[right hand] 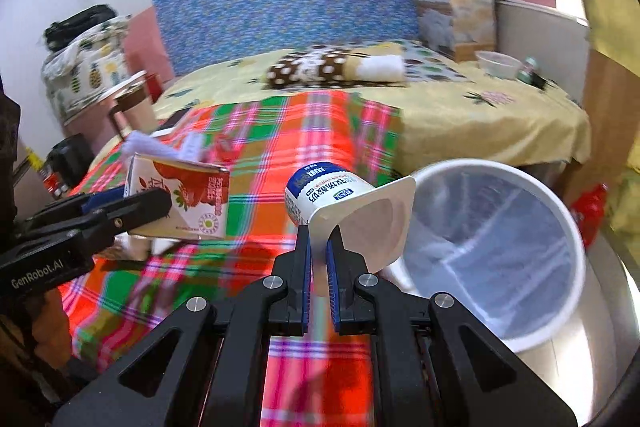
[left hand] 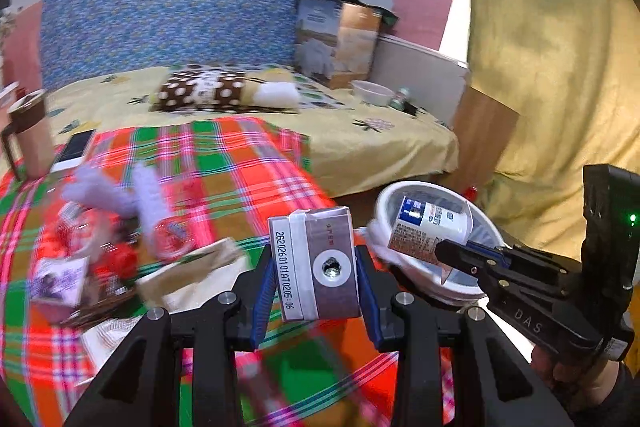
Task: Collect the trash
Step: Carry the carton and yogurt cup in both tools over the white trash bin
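My left gripper [left hand: 316, 279] is shut on a small drink carton [left hand: 316, 259], silver top with a straw hole facing me; its blue pads press both sides. From the right wrist view the same carton [right hand: 188, 199] shows a red strawberry print, held by the left gripper [right hand: 132, 203]. My right gripper [right hand: 318, 247] is shut on the rim of an empty white-and-blue yogurt cup [right hand: 332, 193], just left of the white bin's [right hand: 576, 251] mouth. In the left view the cup [left hand: 430, 227] hangs over the bin [left hand: 424, 279], with the right gripper [left hand: 460, 255] beside it.
Blurred trash lies on the plaid cloth [left hand: 240, 167]: crumpled tissue [left hand: 112, 191], red wrappers [left hand: 168, 239], a paper box [left hand: 192, 275]. A phone [left hand: 76, 147] and brown cup [left hand: 30, 135] sit at left. Behind are the yellow bed [right hand: 480, 123], paper bag [right hand: 452, 15] and bowl [right hand: 498, 63].
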